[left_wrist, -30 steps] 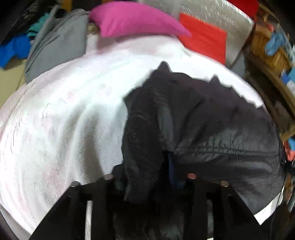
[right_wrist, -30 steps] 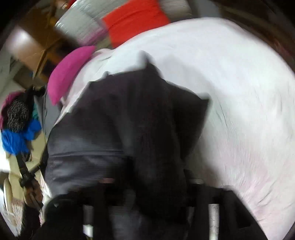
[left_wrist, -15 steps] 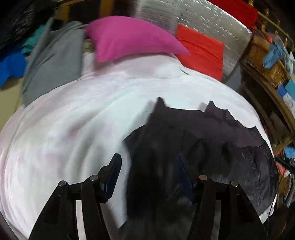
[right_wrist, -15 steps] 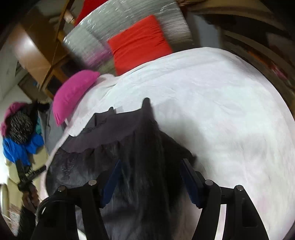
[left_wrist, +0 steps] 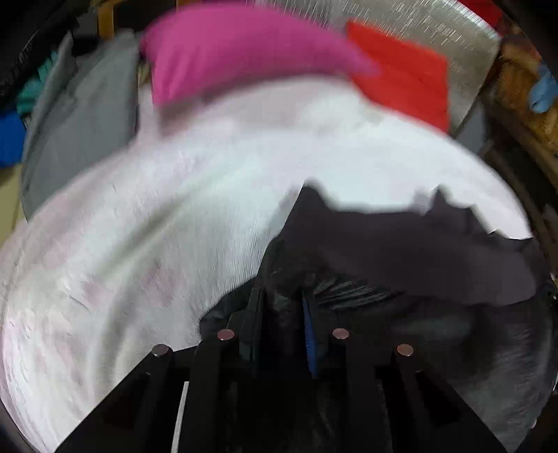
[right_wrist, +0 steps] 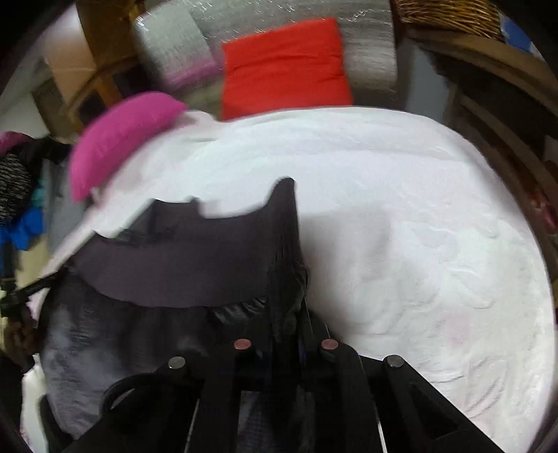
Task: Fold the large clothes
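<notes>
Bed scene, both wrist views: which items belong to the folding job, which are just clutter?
Job: dark garment, left gripper, right gripper, white bedspread.
Clutter: pink pillow, red cushion, grey cloth, wicker basket.

Two fisheye views, each from a handheld gripper, look steeply down and forward over a white bed [left_wrist: 174, 244], close above its near edge. The left camera sits toward the bed's left side, the right camera toward its right. Both share the dark garment [left_wrist: 401, 251] [right_wrist: 195, 265], the pink pillow [left_wrist: 226, 45] [right_wrist: 118, 136] and red cushion [left_wrist: 401, 76] [right_wrist: 282, 62] at the far edge.
</notes>
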Available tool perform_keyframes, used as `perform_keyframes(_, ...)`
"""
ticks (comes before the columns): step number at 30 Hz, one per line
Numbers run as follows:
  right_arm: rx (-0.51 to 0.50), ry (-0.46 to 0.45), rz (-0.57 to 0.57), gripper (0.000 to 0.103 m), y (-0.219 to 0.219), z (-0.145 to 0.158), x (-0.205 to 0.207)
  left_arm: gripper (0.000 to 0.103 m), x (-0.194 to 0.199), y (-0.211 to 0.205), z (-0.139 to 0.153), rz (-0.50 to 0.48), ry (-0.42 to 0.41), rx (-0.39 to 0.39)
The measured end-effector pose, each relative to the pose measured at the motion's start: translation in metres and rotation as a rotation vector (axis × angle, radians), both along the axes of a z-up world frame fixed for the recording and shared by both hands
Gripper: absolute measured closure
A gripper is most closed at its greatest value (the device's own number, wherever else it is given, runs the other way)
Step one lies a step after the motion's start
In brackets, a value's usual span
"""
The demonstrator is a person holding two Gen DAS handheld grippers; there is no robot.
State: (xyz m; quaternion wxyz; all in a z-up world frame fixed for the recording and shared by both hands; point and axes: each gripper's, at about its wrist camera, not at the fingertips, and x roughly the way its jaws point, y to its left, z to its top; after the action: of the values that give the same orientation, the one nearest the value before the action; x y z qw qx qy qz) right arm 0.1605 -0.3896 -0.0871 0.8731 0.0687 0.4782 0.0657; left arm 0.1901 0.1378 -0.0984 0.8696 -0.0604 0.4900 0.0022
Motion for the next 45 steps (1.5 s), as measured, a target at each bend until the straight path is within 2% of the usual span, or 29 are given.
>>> perform_keyframes(1,0.0,0.018,-0.011,0.093,0.001,-0.009,0.001,0.079,0.004,-0.002,-0.003,0.005,0.002,0.012)
perform_keyframes(3,0.009,-0.012,-0.041,0.089,0.001,-0.006,-0.006,0.077,0.002,-0.005,0.003,0.03,-0.014,0.032)
perform_keyframes(5,0.033,-0.035,-0.081,0.076,-0.003,0.005,-0.017,0.076,-0.01,-0.007,0.019,0.034,-0.036,0.041)
perform_keyframes(7,0.032,-0.079,-0.138,0.065,-0.007,0.023,-0.038,0.069,-0.026,-0.007,0.034,0.032,-0.064,0.055)
perform_keyframes(8,0.03,-0.112,-0.163,0.059,-0.007,0.033,-0.052,0.062,-0.038,-0.007,0.044,0.033,-0.091,0.063)
perform_keyframes(9,0.035,-0.157,-0.181,0.043,-0.005,0.045,-0.069,0.053,-0.052,-0.007,0.053,0.043,-0.125,0.066)
perform_keyframes(10,0.042,-0.211,-0.193,0.031,0.0,0.056,-0.09,0.048,-0.068,-0.009,0.063,0.051,-0.163,0.061)
perform_keyframes(11,0.046,-0.246,-0.198,0.028,0.005,0.063,-0.103,0.043,-0.079,-0.011,0.068,0.049,-0.194,0.058)
perform_keyframes(14,0.076,-0.332,-0.16,0.027,0.037,0.074,-0.156,0.038,-0.124,-0.031,0.078,0.023,-0.271,0.057)
perform_keyframes(16,0.095,-0.368,-0.124,0.025,0.064,0.07,-0.187,0.036,-0.153,-0.05,0.076,-0.012,-0.319,0.056)
perform_keyframes(18,0.059,-0.389,-0.107,0.025,0.09,0.059,-0.198,0.036,-0.174,-0.066,0.067,-0.013,-0.36,0.094)
perform_keyframes(21,0.004,-0.371,-0.087,0.025,0.118,0.028,-0.208,0.036,-0.183,-0.084,0.038,-0.037,-0.328,0.136)
perform_keyframes(23,-0.071,-0.323,-0.089,0.025,0.129,0.004,-0.203,0.035,-0.174,-0.091,0.007,-0.053,-0.237,0.188)
perform_keyframes(24,-0.083,-0.28,-0.095,0.025,0.129,-0.01,-0.199,0.033,-0.174,-0.093,0.002,-0.06,-0.241,0.199)
perform_keyframes(25,-0.096,-0.285,-0.095,0.025,0.129,-0.019,-0.201,0.032,-0.175,-0.094,0.002,-0.059,-0.262,0.22)
perform_keyframes(27,-0.144,-0.301,-0.09,0.025,0.132,-0.018,-0.202,0.031,-0.173,-0.096,0.007,-0.063,-0.236,0.243)
perform_keyframes(29,-0.14,-0.283,-0.102,0.025,0.132,-0.008,-0.204,0.031,-0.174,-0.092,0.018,-0.053,-0.222,0.223)
perform_keyframes(32,-0.092,-0.345,-0.12,0.025,0.127,0.012,-0.219,0.03,-0.192,-0.087,0.032,-0.029,-0.287,0.199)
perform_keyframes(33,-0.101,-0.355,-0.122,0.021,0.129,0.013,-0.224,0.025,-0.196,-0.088,0.03,-0.026,-0.297,0.207)
perform_keyframes(35,-0.127,-0.326,-0.118,0.019,0.131,0.001,-0.227,0.024,-0.196,-0.091,0.014,-0.031,-0.24,0.243)
perform_keyframes(37,-0.132,-0.286,-0.118,0.019,0.129,-0.011,-0.228,0.023,-0.199,-0.09,0.007,-0.021,-0.213,0.217)
perform_keyframes(43,-0.079,-0.378,-0.152,0.017,0.128,0.024,-0.255,0.024,-0.221,-0.089,0.034,0.011,-0.235,0.165)
perform_keyframes(45,-0.071,-0.377,-0.164,0.013,0.126,0.02,-0.26,0.024,-0.233,-0.09,0.036,0.024,-0.231,0.13)
